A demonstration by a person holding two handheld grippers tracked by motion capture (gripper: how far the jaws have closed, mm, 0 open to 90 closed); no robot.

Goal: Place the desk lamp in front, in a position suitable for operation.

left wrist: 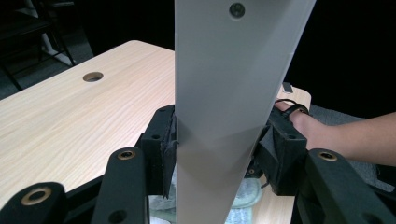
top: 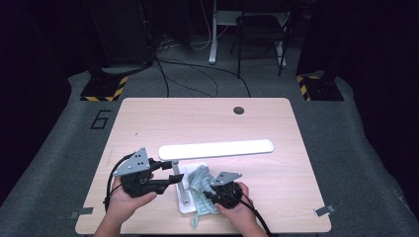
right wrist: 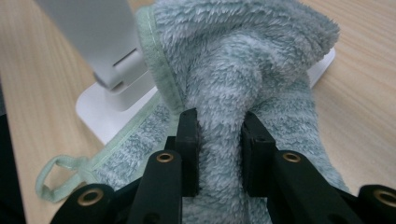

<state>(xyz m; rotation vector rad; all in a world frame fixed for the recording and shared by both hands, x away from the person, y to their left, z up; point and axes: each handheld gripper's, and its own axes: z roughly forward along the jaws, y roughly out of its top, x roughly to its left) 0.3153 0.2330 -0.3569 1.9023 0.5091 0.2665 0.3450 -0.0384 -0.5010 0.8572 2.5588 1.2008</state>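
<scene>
While pinched, towel (right wrist: 219, 140) between jaws

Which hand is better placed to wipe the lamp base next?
Right. Its gripper is shut on the cloth, which lies on the base; the left gripper straddles the lamp arm.

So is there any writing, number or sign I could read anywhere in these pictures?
"6": a big dark numeral on the grey floor mat, left of the table.
Yellow-and-black hazard stripes on the stand bases carry no words.
Nothing else readable.
</scene>
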